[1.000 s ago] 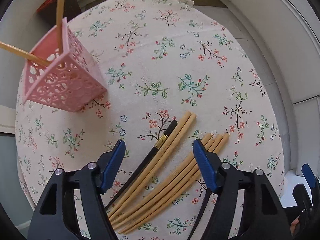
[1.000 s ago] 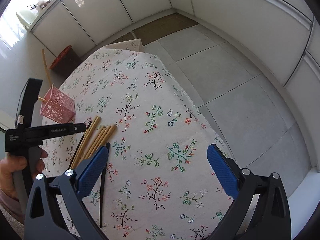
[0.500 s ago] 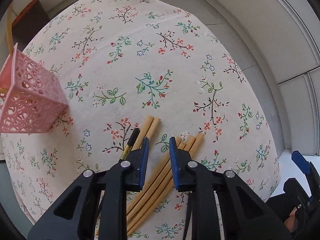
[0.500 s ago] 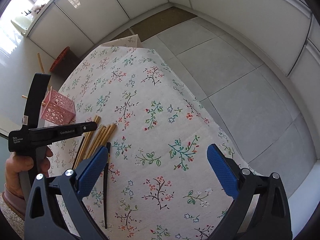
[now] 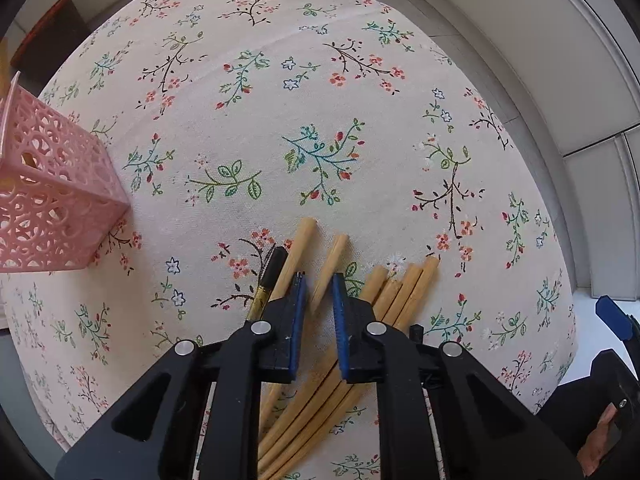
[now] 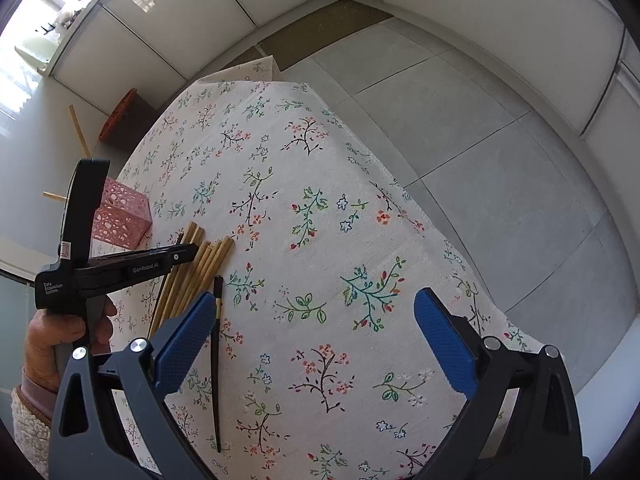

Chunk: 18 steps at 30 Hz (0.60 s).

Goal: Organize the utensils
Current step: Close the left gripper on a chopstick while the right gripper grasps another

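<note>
- One bamboo chopstick (image 5: 329, 270) stood tilted between the blue pads of the left gripper (image 5: 318, 300), its upper end lifted clear of the flowered tablecloth (image 5: 256, 120).
- Over the preceding second the left gripper's jaws had been closing, from wide apart above the pile to a narrow gap. The chopstick sat in that gap and appeared clamped, though the contact line itself was partly hidden by the pads.
- Compared with the view half a second earlier, this stick had split away from its neighbour (image 5: 298, 248), which lay flat just beside the left pad.
- Next to that neighbour lay a black chopstick with a gold band (image 5: 269, 280), undisturbed.
- Four or so further bamboo chopsticks (image 5: 404, 288) lay bunched on the cloth just right of the gripper, their lower lengths running beneath it.
- A second black chopstick (image 6: 216, 360) lay apart from the pile, nearer the right gripper.
- The pink lattice holder (image 5: 52, 208) stood at the left of the cloth, near the pile, with at least one stick already inside.
- The right gripper (image 6: 312, 340) hovered with its jaws wide apart and nothing between them.
- Judgement: the pick appeared complete; the remaining step for this stick was a lift and transfer into the holder. Several utensils were still unsorted.
</note>
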Available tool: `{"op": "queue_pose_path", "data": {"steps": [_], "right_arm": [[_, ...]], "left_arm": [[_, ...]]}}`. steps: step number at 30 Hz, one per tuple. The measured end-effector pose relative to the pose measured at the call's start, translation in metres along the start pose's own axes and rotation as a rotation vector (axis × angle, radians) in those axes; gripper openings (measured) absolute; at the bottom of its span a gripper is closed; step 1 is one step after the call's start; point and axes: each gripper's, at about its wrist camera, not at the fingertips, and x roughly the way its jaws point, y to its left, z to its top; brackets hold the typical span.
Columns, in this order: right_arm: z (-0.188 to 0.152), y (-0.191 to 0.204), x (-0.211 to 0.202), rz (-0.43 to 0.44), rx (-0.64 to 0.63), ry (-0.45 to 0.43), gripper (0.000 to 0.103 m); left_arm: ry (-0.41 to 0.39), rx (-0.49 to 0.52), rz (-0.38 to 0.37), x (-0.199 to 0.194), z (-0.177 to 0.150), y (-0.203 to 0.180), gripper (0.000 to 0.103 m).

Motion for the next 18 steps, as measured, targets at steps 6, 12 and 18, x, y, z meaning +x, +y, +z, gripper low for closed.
{"op": "queue_pose_path", "data": {"steps": [6, 12, 18], "right_arm": [[0.003, 0.012, 0.006, 0.020, 0.041, 0.031, 0.096], [0.020, 0.056, 0.036, -0.033, 0.078, 0.103, 0.084], [0.024, 0.084, 0.096, -0.129, 0.107, 0.248, 0.032]], "left_arm": [[-0.056, -0.110, 0.011, -0.010, -0.024, 0.010, 0.006], [-0.184, -0.182, -0.098, -0.076, -0.078, 0.039, 0.006], [-0.368, -0.210, -0.162, -0.155, -0.131, 0.046, 0.006]]}}
